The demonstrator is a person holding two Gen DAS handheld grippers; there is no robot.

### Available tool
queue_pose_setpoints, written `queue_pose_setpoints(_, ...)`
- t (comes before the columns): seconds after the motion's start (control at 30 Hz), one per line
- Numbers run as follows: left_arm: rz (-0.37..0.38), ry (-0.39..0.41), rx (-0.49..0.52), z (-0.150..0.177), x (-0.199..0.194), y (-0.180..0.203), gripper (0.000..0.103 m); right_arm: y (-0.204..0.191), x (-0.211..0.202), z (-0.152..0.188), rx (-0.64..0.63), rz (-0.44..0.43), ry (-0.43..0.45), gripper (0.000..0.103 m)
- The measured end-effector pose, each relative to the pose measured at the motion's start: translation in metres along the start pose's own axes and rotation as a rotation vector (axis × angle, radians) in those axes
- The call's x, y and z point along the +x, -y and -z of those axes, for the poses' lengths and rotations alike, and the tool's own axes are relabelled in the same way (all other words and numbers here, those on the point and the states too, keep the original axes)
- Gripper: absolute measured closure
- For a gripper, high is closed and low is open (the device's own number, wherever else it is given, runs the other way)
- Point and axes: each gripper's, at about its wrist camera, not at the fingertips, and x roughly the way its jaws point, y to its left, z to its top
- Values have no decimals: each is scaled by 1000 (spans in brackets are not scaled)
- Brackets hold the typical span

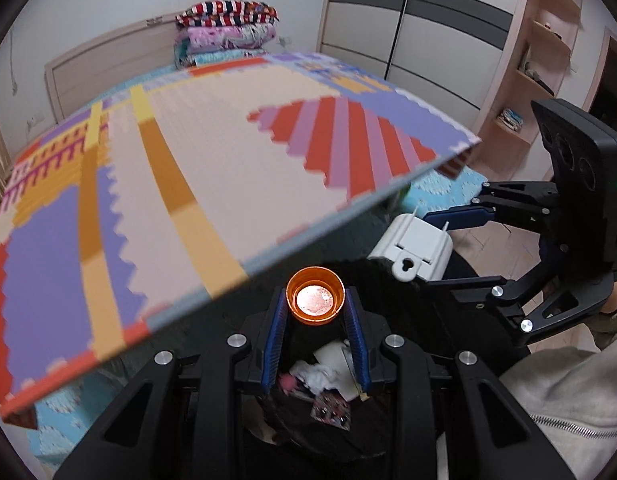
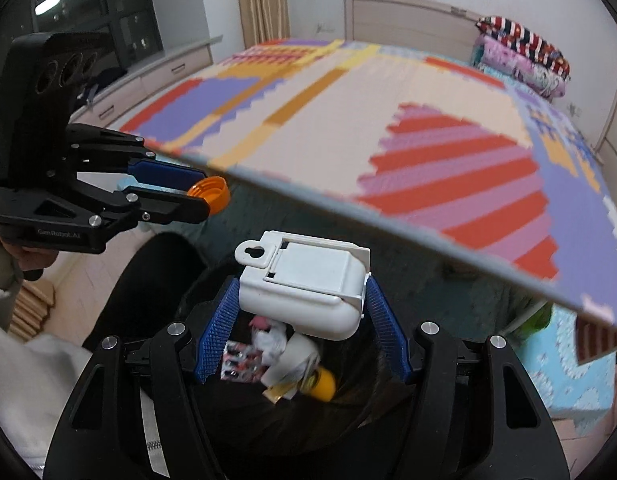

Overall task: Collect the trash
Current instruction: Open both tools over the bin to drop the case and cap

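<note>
Best bet here: both over the black trash bin [image 2: 268, 420] near the bed — left hand-held gripper [image 1: 315, 300] clamped on orange cap [image 1: 315, 300], right hand-held gripper [image 2: 304, 296] clamped on white plastic holder [image 2: 304, 288] — just lower, center, then let go.

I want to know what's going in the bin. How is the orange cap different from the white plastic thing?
The orange cap is small and round; the white plastic holder is bigger and boxy. The cap is pinched in the left hand-held gripper; the holder sits in the right hand-held gripper, whose jaws stand wider. Both are held above the black trash bin, which already has rubbish inside.
</note>
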Motion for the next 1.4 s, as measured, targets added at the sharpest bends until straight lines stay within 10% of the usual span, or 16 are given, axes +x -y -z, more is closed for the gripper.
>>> queue_pose_setpoints(1.4, 60, -320, -151, 70, 115, -2, 72, 2, 98, 65, 63, -21, -273, 43)
